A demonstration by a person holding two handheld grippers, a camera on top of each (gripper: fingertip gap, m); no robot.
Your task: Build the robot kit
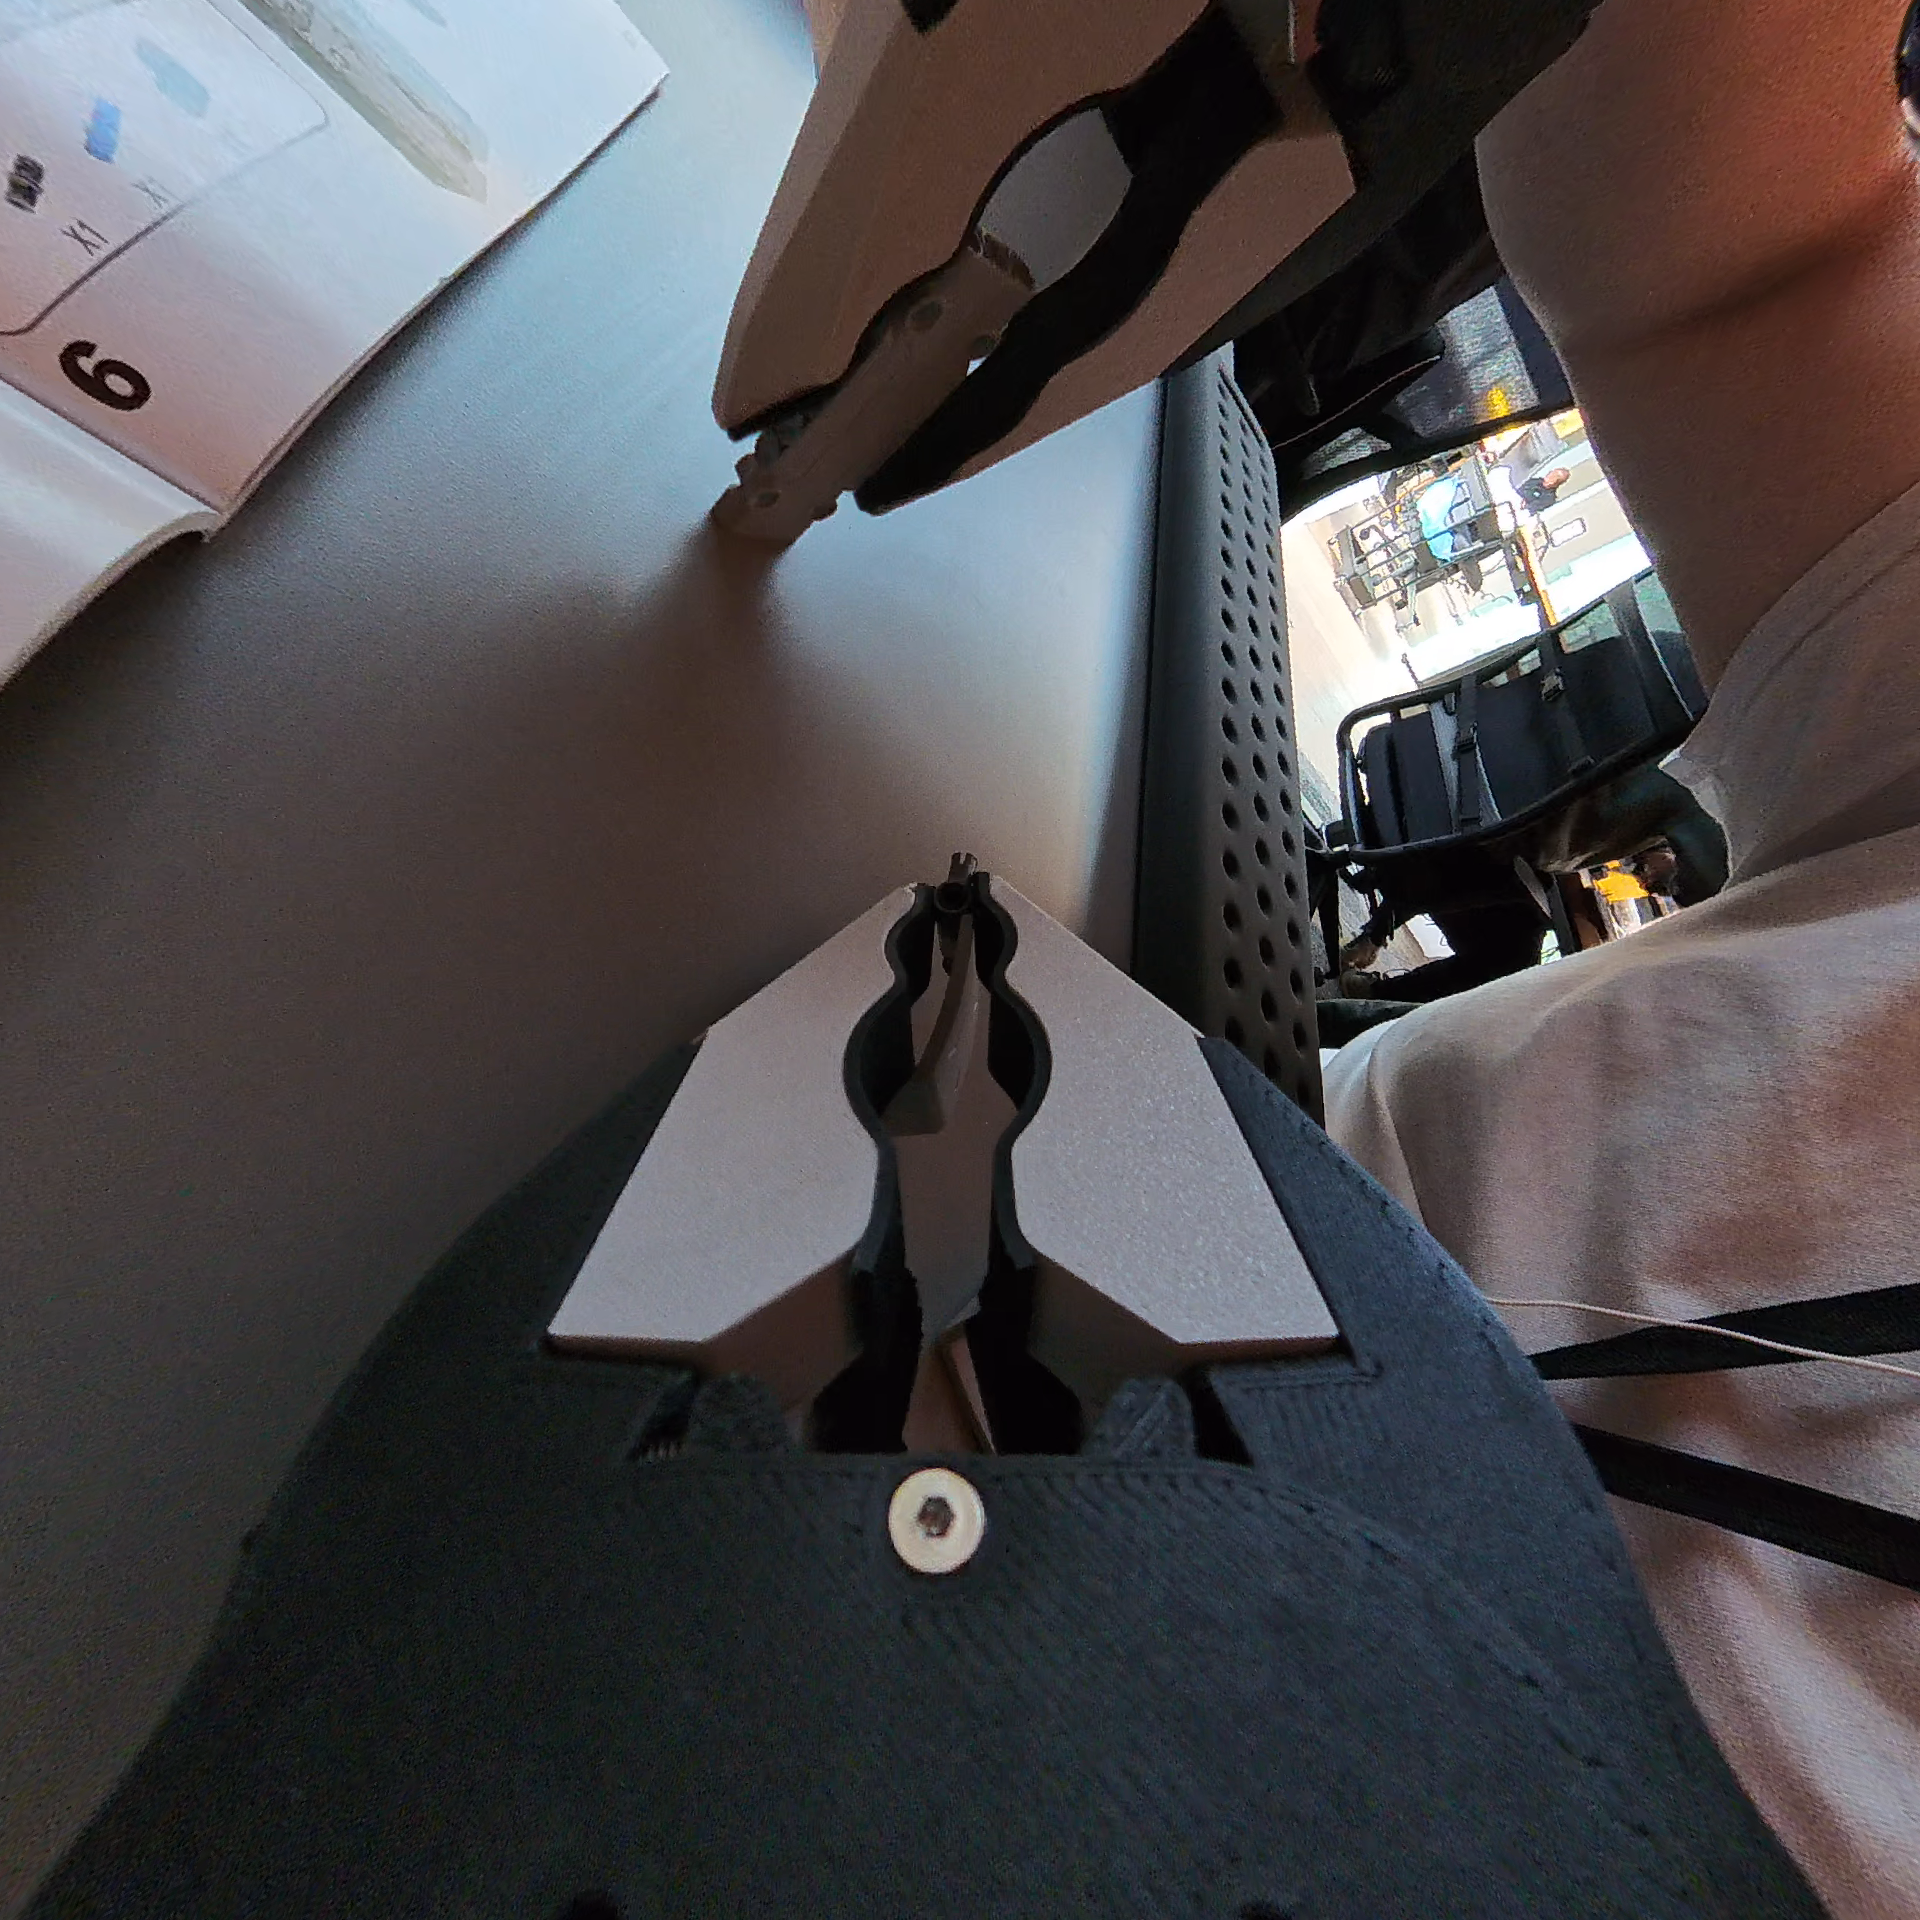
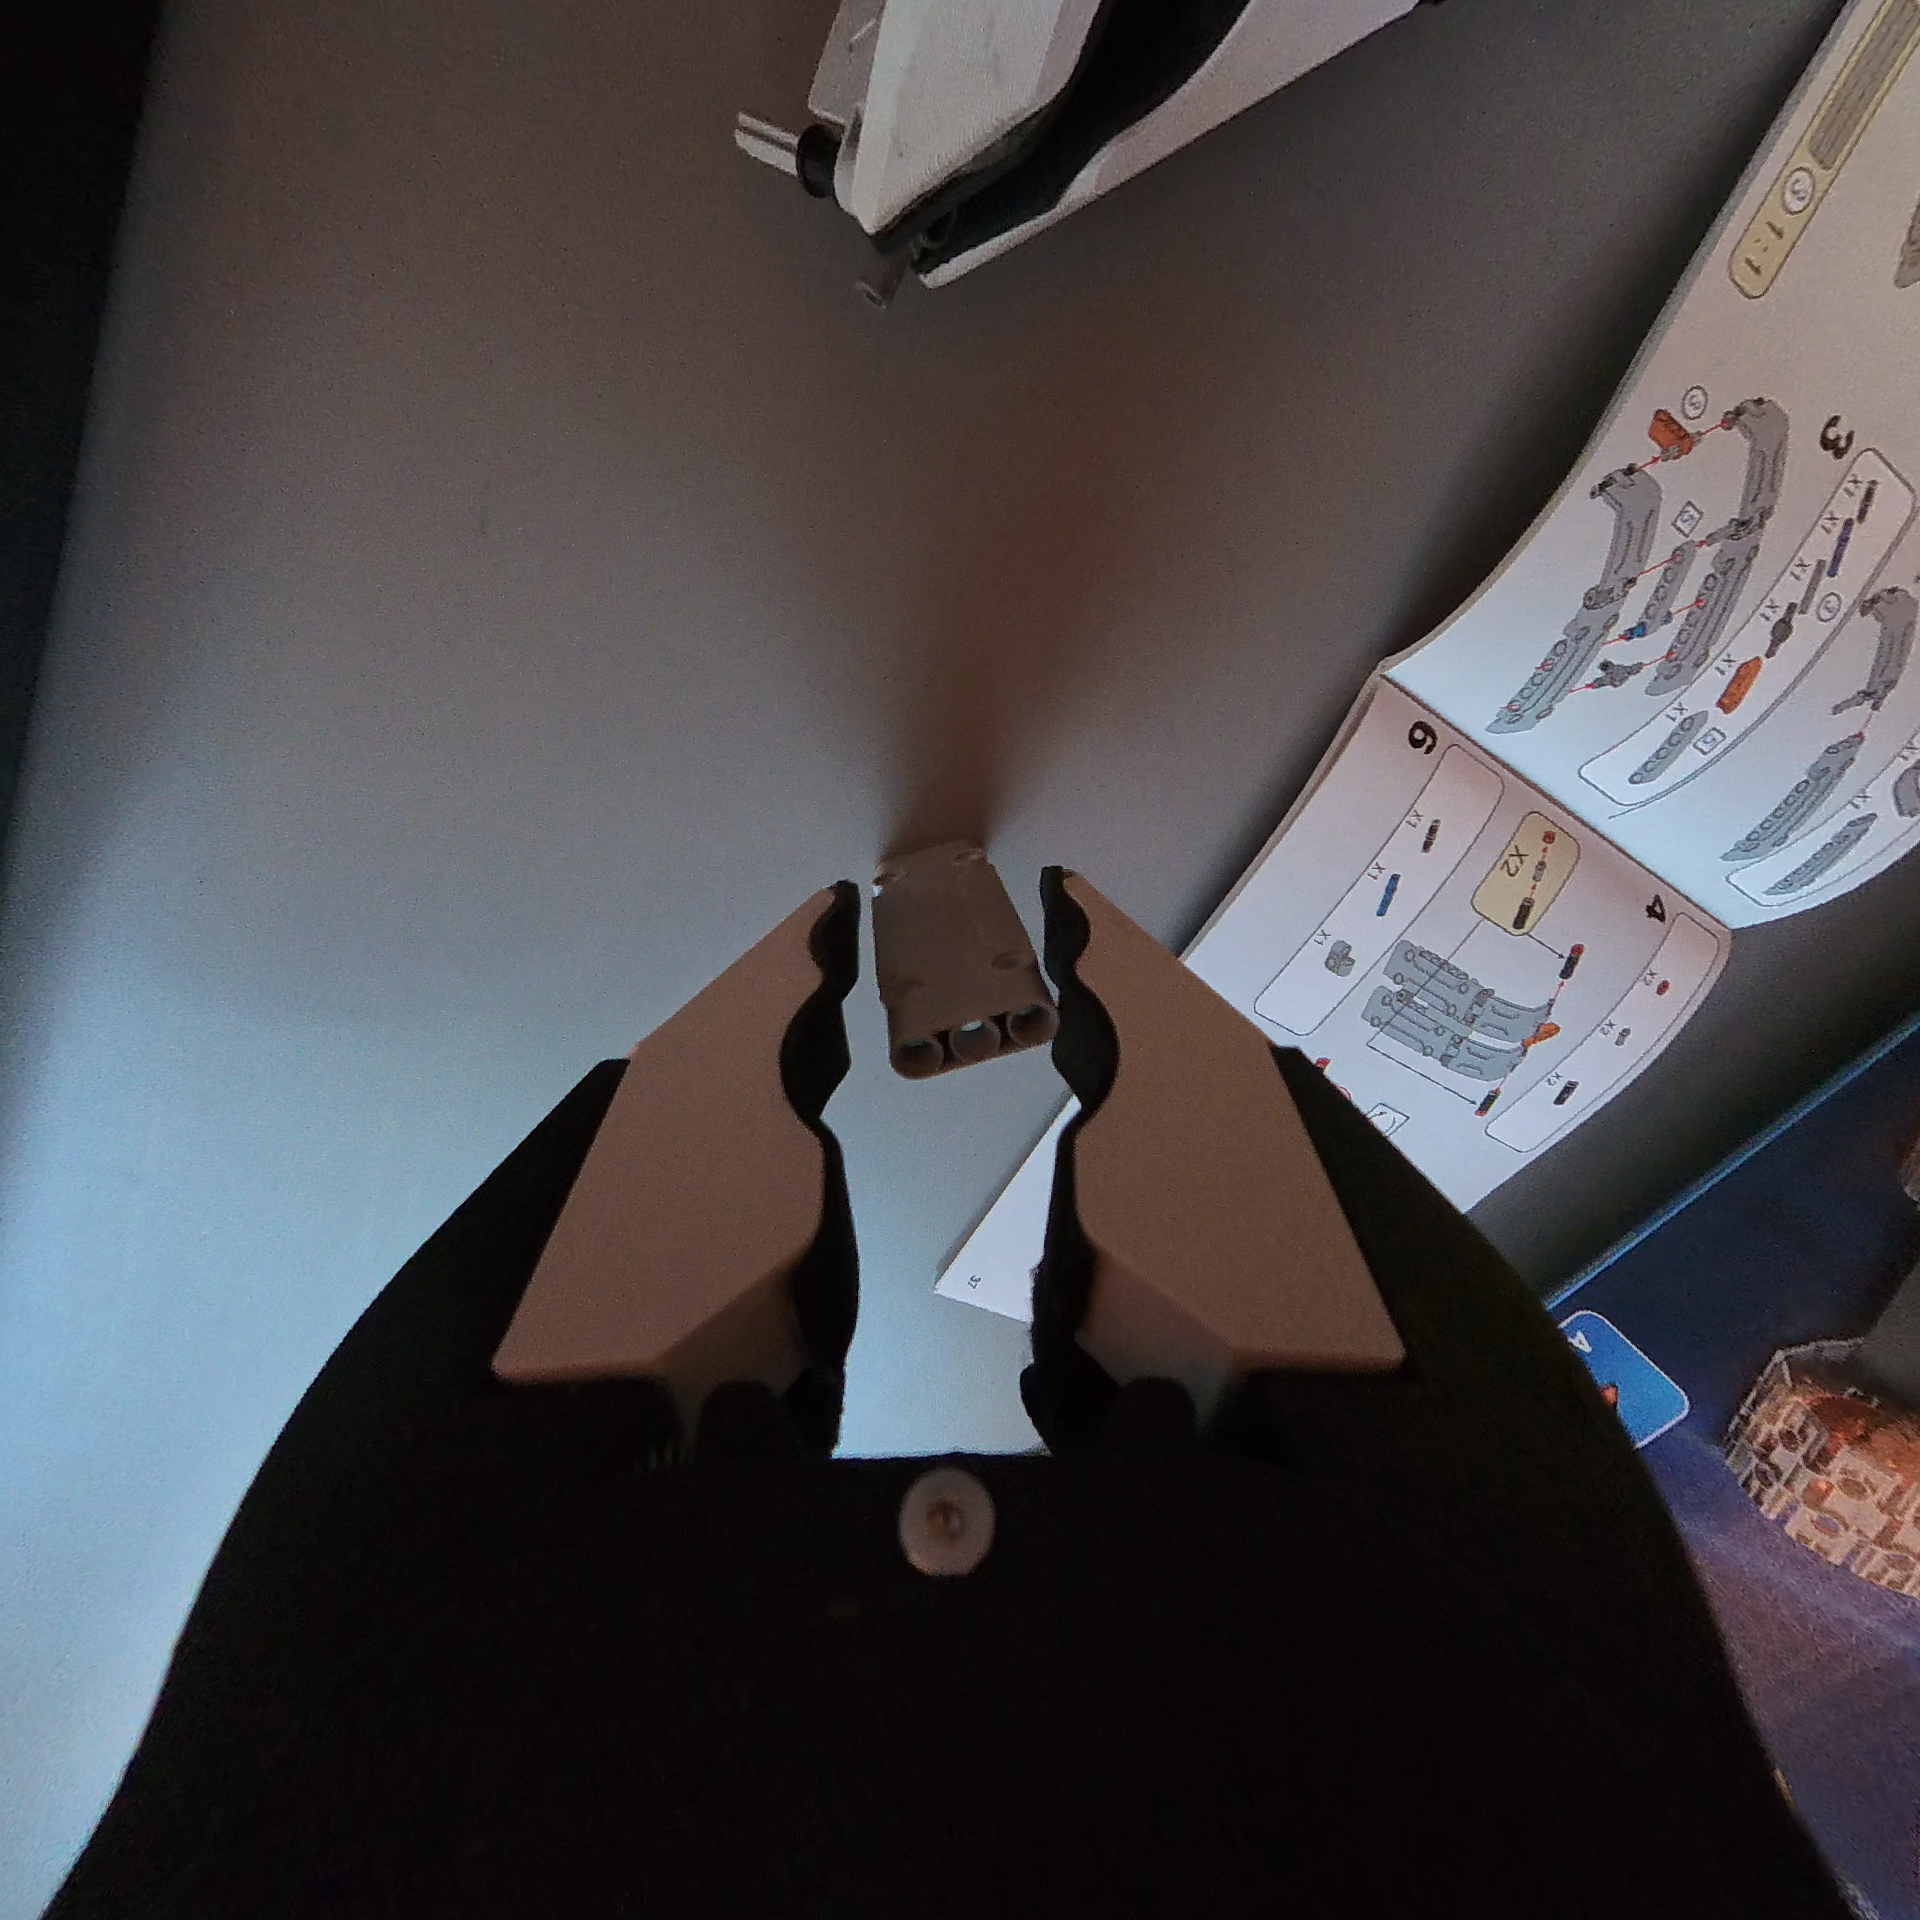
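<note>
Grey table [image 2: 468, 623]; left claw [image 1: 961, 894] pinches curved piece [image 1: 940, 1049]; right claw [image 2: 951, 883] brackets beam [image 2: 961, 987].

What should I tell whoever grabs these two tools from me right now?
Left tool: shut on a thin grey part with a black pin at its tip, held over the table.
Right tool: open, fingers either side of a grey three-hole beam, gaps showing on both sides; the beam's far end meets the table.
An open instruction booklet lies to the right, with a blue box beside it.

Smooth grey tabletop [image 1: 436, 831], dark perforated panel [image 1: 1226, 748] along its edge, black chair [image 1: 1475, 769], bright room beyond
</note>
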